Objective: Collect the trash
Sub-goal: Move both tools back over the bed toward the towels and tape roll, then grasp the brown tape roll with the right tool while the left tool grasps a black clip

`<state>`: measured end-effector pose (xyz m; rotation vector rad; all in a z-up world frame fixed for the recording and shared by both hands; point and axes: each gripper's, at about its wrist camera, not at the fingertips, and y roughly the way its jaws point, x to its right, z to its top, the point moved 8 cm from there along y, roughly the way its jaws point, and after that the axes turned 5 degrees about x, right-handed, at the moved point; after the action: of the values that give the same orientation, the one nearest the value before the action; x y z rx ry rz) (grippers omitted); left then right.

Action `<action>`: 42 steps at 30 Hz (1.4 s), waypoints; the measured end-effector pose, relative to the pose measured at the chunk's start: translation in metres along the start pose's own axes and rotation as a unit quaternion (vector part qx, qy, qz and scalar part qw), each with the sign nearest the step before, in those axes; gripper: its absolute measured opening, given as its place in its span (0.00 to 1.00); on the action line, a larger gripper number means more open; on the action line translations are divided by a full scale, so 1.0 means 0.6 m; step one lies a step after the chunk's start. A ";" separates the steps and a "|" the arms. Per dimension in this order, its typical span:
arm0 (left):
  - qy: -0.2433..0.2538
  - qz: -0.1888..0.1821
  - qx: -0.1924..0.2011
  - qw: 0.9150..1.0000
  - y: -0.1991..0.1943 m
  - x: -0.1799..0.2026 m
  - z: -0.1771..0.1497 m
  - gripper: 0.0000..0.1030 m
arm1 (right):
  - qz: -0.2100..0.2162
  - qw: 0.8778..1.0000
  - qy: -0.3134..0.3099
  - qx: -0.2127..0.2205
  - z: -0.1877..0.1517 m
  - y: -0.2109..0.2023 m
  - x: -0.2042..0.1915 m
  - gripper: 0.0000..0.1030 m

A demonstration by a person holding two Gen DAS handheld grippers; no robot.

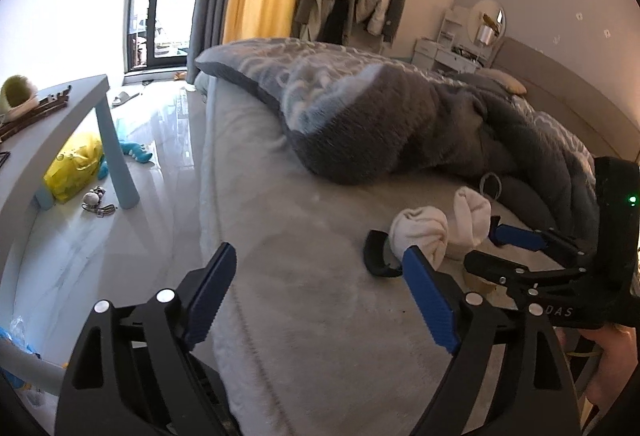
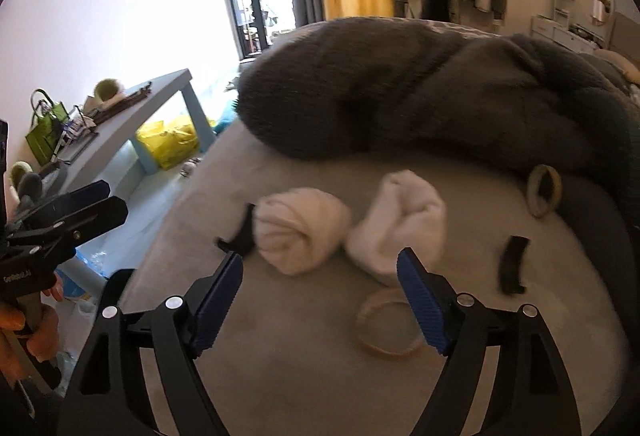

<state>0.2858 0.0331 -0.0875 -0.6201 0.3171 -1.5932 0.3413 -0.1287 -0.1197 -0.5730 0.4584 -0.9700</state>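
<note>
left to right, right wrist view. far left: green bag point(image 2: 43, 134) stands on the blue table point(image 2: 120, 124), contents not readable. under the table a yellow plastic bag point(image 2: 170, 142) lies on the floor, bulging, contents hidden; no bin seen in either view.

left gripper point(image 2: 86, 202) enters at the left edge, beside the bed, nothing between its jaws; in its own view the blue pads point(image 1: 430, 294) stand wide apart over the grey bedsheet point(image 1: 304, 316).

on the sheet, in order: small black piece point(image 2: 240, 238), blurred, touching the first white roll. first sock roll point(image 2: 298, 230), then second sock roll point(image 2: 400, 222), the two just touching. both look soft, light, compressible; judgement: pinch across the bulk of the roll, mid-body, since a grip on a loose cuff may unroll it. whether these count as trash is unclear.

right gripper point(image 2: 320, 300) hovers just short of the rolls, jaws apart, empty. near its right pad lies a thin tan loop point(image 2: 388, 328), flat, light, likely springy; hard to pinch flat, take it across the rim. further right a black strip point(image 2: 512, 266), blurred. above it a thicker tan ring point(image 2: 544, 190) rests at the edge of the grey blanket point(image 2: 400, 88).
</note>
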 end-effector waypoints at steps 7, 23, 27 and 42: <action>0.034 0.002 -0.023 0.999 0.047 0.050 -0.012 0.83 | -0.011 1.000 0.014 -0.013 -0.026 0.004 0.048 0.78; 0.024 0.012 -0.082 0.996 0.116 0.073 -0.047 0.60 | -0.023 0.997 0.033 -0.068 -0.069 0.048 0.075 0.58; 0.029 0.015 -0.091 0.995 0.126 0.074 -0.053 0.57 | -0.014 0.996 0.043 -0.073 -0.076 0.050 0.086 0.51; 0.028 0.025 -0.095 0.995 0.134 0.073 -0.060 0.35 | -0.020 0.997 0.061 -0.045 -0.053 0.014 0.111 0.47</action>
<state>0.3313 -0.0258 -0.1516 -0.7089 0.5263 -1.5445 0.3604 -0.1905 -0.1568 -0.6083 0.6046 -1.0292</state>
